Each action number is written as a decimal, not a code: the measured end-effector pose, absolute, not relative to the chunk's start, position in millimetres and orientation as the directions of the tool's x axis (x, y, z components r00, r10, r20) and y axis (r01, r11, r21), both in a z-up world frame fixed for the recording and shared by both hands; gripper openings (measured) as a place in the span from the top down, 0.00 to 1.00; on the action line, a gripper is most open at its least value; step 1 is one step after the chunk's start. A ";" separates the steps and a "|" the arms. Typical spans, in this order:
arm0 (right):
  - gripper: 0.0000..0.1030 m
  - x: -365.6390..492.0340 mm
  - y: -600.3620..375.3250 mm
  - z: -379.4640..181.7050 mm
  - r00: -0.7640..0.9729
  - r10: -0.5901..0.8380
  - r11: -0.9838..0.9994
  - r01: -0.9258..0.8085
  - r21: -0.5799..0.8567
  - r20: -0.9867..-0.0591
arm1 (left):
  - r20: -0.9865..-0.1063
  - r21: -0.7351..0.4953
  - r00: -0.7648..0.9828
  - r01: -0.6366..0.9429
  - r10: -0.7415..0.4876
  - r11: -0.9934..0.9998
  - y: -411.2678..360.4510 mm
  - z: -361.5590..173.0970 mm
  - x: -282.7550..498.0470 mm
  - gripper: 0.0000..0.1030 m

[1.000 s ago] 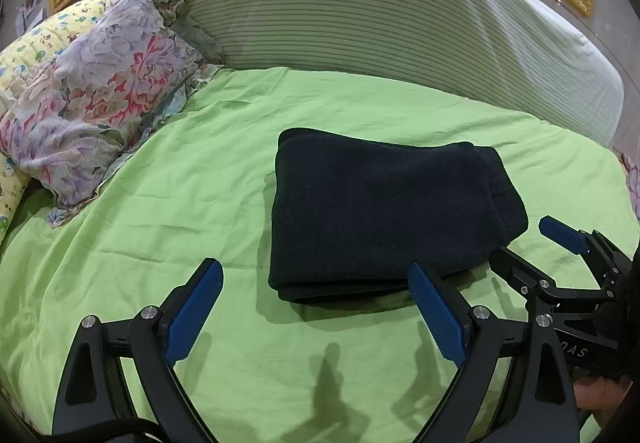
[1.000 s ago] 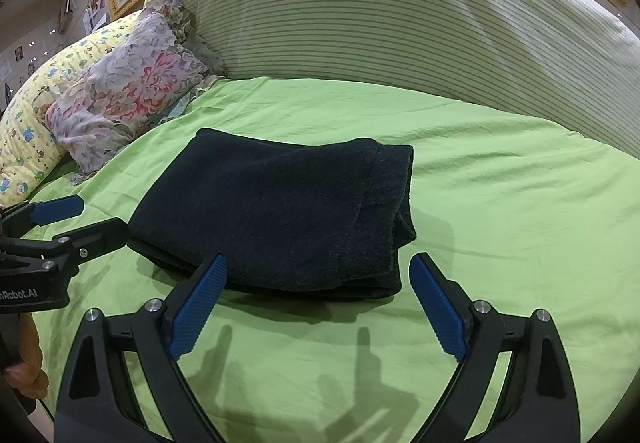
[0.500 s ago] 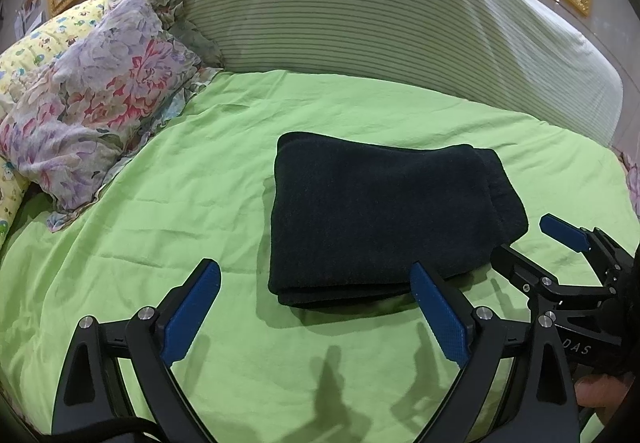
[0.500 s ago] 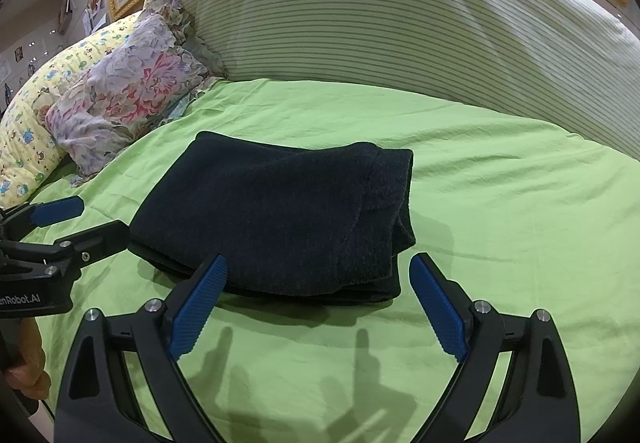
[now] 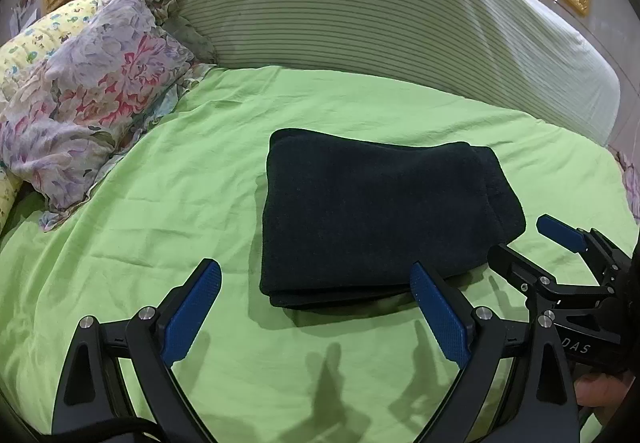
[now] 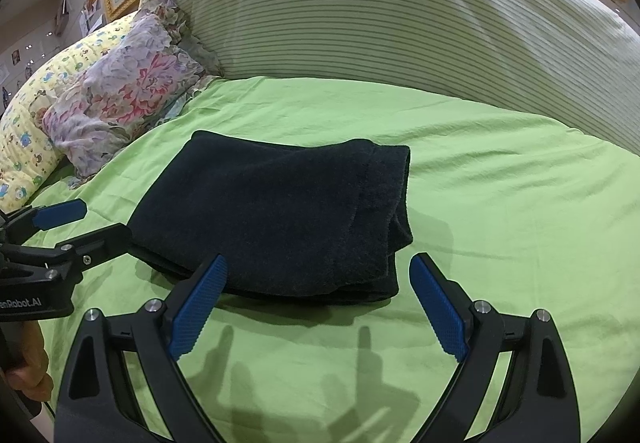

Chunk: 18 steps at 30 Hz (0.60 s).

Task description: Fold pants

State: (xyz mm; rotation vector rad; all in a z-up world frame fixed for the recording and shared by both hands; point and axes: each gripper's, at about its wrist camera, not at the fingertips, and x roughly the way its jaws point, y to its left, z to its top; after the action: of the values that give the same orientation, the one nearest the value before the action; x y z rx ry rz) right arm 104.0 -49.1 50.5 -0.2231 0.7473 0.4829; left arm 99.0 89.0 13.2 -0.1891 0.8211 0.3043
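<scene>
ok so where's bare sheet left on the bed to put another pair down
The widest bare patch of green sheet lies right of the folded pants, up to the striped bolster. Another runs between the pants and the floral pillow. It is crowded along the near edge, by the open left gripper and right gripper.

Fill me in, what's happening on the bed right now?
A person is holding a two-finger gripper in each hand over a bed with a green sheet. The dark pants lie on it already folded into a compact rectangle. The left gripper and the right gripper are both open and hold nothing, poised just short of the bundle's near edge. A floral pillow and a striped bolster sit behind. The fold looks finished, or close to it.
</scene>
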 end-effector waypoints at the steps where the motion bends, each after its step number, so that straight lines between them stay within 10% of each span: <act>1: 0.10 104.3 -49.2 50.1 0.630 0.339 0.869 -0.495 -0.025 -0.698 | -0.742 -0.049 0.643 -0.334 0.190 0.941 88.4 13.3 99.1 0.07; 18: 0.10 107.3 -53.9 48.4 0.624 0.338 0.876 -0.483 -0.006 -0.705 | -0.763 -0.053 0.621 -0.337 0.180 0.940 90.8 10.0 104.1 0.07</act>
State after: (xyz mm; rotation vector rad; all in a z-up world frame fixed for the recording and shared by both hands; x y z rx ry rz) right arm 107.3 -53.9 48.4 -0.2026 0.7636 0.4750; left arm 104.1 90.8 10.0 -0.1983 0.8509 0.2991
